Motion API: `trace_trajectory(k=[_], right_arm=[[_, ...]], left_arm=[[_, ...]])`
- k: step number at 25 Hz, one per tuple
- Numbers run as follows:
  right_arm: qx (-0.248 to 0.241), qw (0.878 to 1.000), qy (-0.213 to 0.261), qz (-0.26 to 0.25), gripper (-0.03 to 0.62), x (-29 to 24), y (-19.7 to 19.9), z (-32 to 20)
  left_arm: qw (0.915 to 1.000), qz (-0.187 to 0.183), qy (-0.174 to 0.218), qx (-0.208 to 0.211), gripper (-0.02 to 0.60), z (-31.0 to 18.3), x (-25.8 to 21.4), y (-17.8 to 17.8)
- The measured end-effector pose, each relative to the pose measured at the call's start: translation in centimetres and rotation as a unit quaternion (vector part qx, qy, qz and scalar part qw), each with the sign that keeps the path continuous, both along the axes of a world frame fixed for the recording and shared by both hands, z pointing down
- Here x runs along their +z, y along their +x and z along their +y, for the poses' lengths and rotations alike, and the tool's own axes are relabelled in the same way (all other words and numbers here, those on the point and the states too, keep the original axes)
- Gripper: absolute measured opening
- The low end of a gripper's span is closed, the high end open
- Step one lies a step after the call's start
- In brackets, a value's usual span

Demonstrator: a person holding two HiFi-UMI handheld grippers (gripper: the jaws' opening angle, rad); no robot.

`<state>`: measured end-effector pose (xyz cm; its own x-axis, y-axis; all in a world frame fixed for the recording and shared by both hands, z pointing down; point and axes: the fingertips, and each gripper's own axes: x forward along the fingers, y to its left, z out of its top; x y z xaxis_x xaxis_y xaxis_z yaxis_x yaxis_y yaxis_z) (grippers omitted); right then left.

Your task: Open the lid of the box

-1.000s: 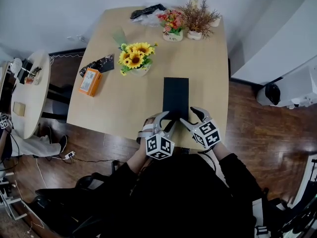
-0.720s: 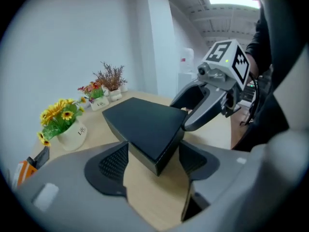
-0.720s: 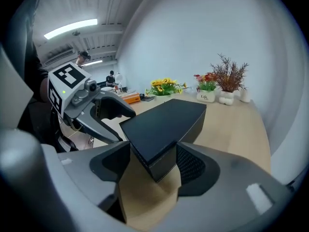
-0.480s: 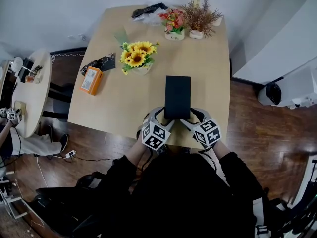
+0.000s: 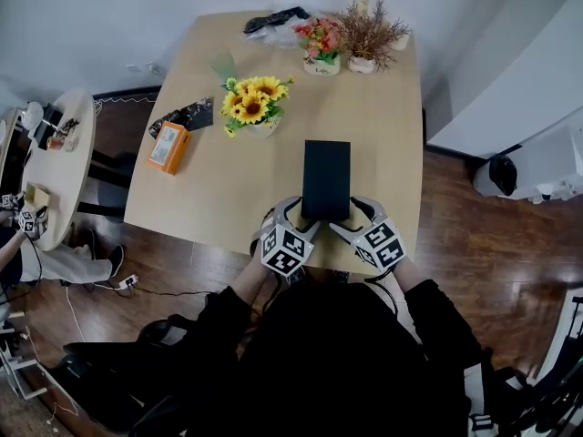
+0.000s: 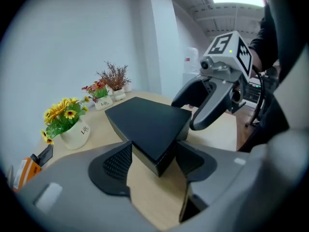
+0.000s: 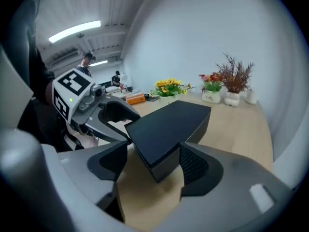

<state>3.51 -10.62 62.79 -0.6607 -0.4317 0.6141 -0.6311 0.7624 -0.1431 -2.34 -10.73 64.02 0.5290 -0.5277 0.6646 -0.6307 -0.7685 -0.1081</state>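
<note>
1. Nearest: person's dark sleeves (image 5: 428, 321), one hand-held gripper per hand. Both reach over the near edge of the pale wood surface (image 5: 387, 144).
2. left hand-held gripper (image 5: 301, 215): angled down, marker cube up. Jaws stand apart and have just been opening. The box's near-left corner sits btwn the pads, which lie close along its two side faces w/o clamping it.
3. right hand-held gripper (image 5: 352, 215): mirror pose at the near-right corner. Jaws are wide apart and have just been opening, w/ the corner btwn the pads and not clamped.
4. box (image 5: 326, 176): black, rectangular, lying flat close to the surface's near edge, a bit right of centre, long side running near-to-far. Lid is down; a thin seam shows low on the side wall in the right gripper view.
5. Mid surface, left of and beyond the box: sunflowers in a white pot (image 5: 250, 109), near the box but apart from it.
6. Further left, by the left edge: orange pack (image 5: 167, 149), w/ a black packet (image 5: 185, 116) just beside it on the far side.
7. Far edge: red-flower pot (image 5: 319, 45) and dried-twig plant (image 5: 367, 35) side by side. A black item (image 5: 273, 18) lies left of them.
8. Off the surface, far left: round side table (image 5: 56, 176) w/ small things on it.
</note>
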Motion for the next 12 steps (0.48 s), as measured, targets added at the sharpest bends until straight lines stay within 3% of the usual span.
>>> trace_trajectory(k=[2,7,12], right_arm=[[0.002,0.999,0.022,0.027,0.301,0.35,0.2,-0.19],[0.002,0.998,0.045,0.033,0.299,0.54,0.23,-0.32],[0.028,0.999,-0.006,-0.026,0.281,0.29,0.4,-0.43]], left_arm=[[1.0,-0.002,0.002,-0.004,0.268,0.07,0.05,0.07],[0.9998,-0.007,0.007,-0.015,0.268,0.09,0.17,0.11],[0.9998,-0.006,0.003,-0.018,0.267,0.0,0.15,0.2]])
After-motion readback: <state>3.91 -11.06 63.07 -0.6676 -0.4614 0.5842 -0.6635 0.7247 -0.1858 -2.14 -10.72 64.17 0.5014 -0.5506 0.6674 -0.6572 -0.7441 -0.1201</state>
